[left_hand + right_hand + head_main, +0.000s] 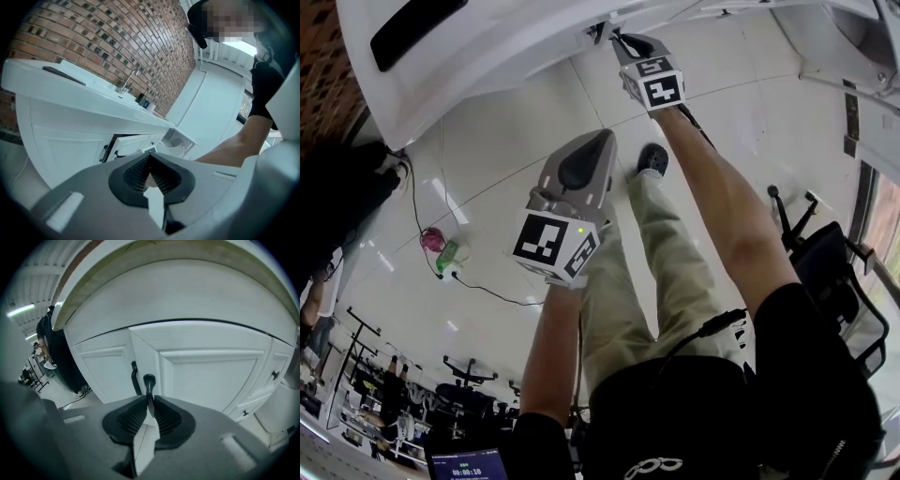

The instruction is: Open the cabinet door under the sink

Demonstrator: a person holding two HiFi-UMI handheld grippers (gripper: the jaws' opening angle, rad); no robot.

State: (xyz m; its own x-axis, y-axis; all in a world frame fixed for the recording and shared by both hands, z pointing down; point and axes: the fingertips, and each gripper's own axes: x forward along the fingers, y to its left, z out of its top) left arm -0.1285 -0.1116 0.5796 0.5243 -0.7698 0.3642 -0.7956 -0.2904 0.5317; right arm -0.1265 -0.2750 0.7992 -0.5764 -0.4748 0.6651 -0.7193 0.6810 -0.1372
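My R gripper (150, 403) was clenched on the door (211, 376) handle (149, 382), jaws nearly together. L gripper (149, 159) was closed, empty, well off the cabinet (61, 150).

A brick wall (117, 42) rises behind the white counter (56, 86). The floor (516, 159) is glossy pale tile. A black cable (487, 291) trails across it, and a black chair (830, 262) stands nearby.

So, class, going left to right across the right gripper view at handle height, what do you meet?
A person in black → left door → left door's handle → gripped handle, in the right gripper → right door → small knob.
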